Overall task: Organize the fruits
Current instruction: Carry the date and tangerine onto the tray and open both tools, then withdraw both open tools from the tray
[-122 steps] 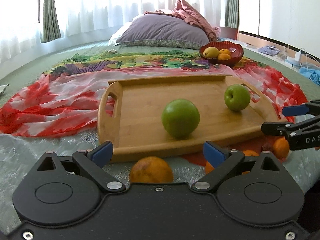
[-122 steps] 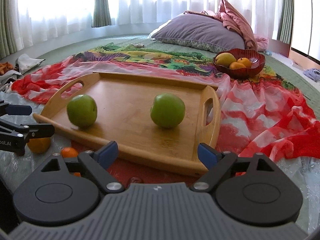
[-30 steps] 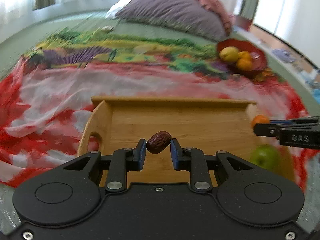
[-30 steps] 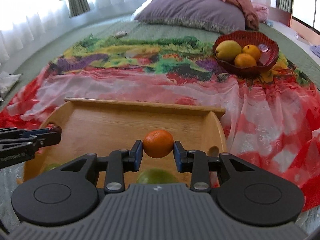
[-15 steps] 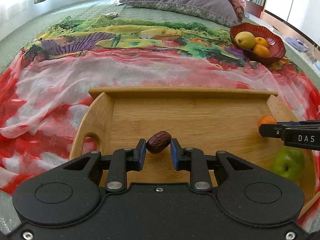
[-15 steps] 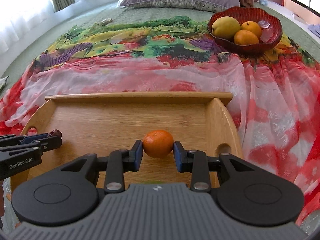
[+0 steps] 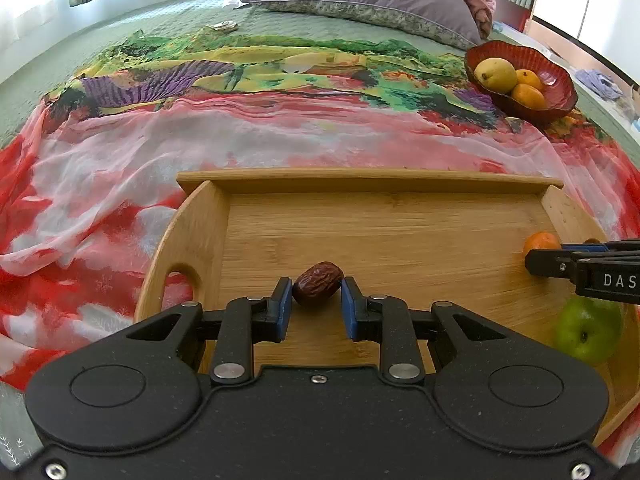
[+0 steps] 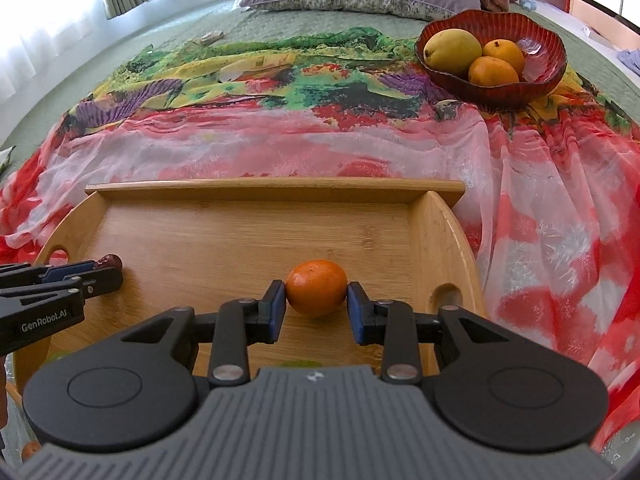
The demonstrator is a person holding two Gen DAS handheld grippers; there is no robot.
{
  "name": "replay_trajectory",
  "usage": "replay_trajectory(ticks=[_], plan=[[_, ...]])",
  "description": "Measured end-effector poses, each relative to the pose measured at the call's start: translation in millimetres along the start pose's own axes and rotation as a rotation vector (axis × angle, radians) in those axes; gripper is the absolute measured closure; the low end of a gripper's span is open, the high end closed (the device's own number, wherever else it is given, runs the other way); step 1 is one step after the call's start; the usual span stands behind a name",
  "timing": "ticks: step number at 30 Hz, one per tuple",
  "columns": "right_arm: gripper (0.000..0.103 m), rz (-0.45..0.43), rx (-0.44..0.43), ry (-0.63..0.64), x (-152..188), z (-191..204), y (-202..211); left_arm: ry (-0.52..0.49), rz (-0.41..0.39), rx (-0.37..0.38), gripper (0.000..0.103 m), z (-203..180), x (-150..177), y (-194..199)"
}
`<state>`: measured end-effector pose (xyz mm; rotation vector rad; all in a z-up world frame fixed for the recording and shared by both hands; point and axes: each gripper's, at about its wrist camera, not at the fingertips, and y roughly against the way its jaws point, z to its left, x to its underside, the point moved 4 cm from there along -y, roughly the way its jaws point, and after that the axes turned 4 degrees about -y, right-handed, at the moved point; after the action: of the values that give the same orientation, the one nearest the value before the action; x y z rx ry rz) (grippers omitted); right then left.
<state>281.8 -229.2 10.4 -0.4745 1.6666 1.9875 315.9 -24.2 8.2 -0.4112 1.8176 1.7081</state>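
Here, red bowl (image 8: 552, 72) holds mango (image 8: 452, 51), oranges (image 8: 494, 70).

green apple (image 7: 588, 332) (claw-hidden top)

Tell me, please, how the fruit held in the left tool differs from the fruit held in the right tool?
The wrinkled dark red-brown date is oblong and small; the smooth round orange tangerine is larger and bright. The date sits near the wooden tray's left handle, the tangerine near its right. Both are gripped above the tray.
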Motion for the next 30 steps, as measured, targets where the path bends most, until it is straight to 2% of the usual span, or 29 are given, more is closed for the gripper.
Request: replay_trajectory(ticks=[11,12,14,19,23,24,30], plan=[[0.063,0.0,-0.007,-0.011,1,-1,0,-0.011,0.001,-0.019,0.077,0,-1,0],[0.054,0.002,-0.011,-0.015,1,-2,0,-0.013,0.005,-0.029,0.071,1,-1,1],[0.046,0.004,-0.015,-0.024,2,-2,1,-0.02,-0.004,-0.035,0.055,2,-1,4],[0.036,-0.029,-0.051,-0.028,4,-5,15,-0.03,-0.052,-0.023,0.042,6,-1,22],[0.03,-0.072,-0.06,-0.004,8,-8,33,-0.047,-0.12,0.028,0.019,5,4,48],[0.028,-0.089,-0.058,0.013,10,-8,38,-0.059,-0.146,0.035,0.016,4,7,57],[0.017,-0.192,-0.05,0.118,32,-4,72,-0.117,-0.244,0.038,0.012,-2,29,98]])
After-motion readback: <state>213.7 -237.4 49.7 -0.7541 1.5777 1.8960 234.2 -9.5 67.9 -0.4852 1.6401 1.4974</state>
